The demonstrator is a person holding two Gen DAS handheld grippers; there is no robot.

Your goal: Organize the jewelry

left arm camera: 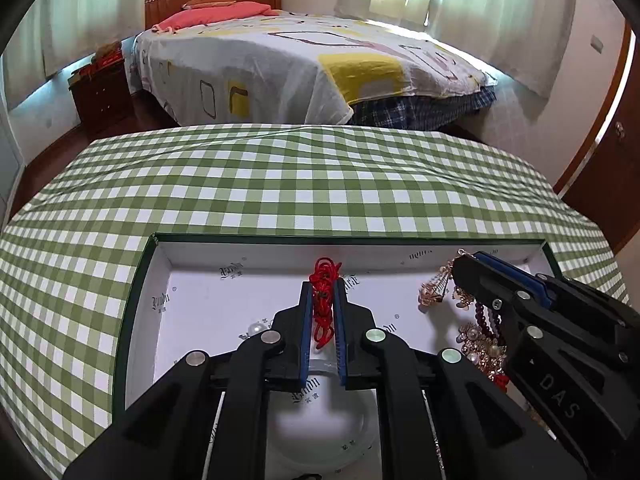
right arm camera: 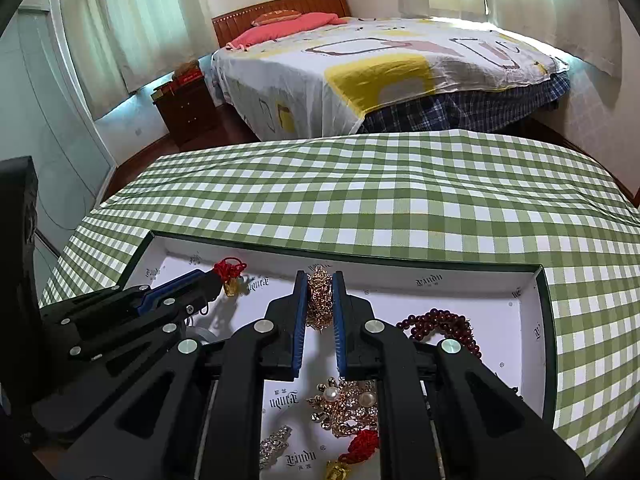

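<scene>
Two grippers work inside one box, and each pair of fingers is closed narrow on a piece. Between the fingers of the left gripper (left arm camera: 323, 300) we hold a red cord (left arm camera: 322, 304), bunched, with loops coming out past the fingertips; in the right wrist view a small gold charm (right arm camera: 229, 287) hangs from it. The right gripper (right arm camera: 320, 300) pinches a gold chain (right arm camera: 319, 304), which hangs between its pads.

Just below the right fingers lies a gold and pearl brooch (right arm camera: 346, 402), and near it a red knot ornament (right arm camera: 362, 442). To the right of these fingers rests a dark red bead bracelet (right arm camera: 440, 326). To the lower left lies a sparkling hair clip (right arm camera: 274, 446). All of them lie on the white floor of the shallow box (left arm camera: 141, 280), which stands on the counter (left arm camera: 280, 184) under a green checked cloth.

We judge that both pieces are lifted out of the mixed heap and the sorting is in its middle. The next move calls for carrying each piece to its own free corner and setting it down slowly, so the cord and chain do not tangle with neighbours.
</scene>
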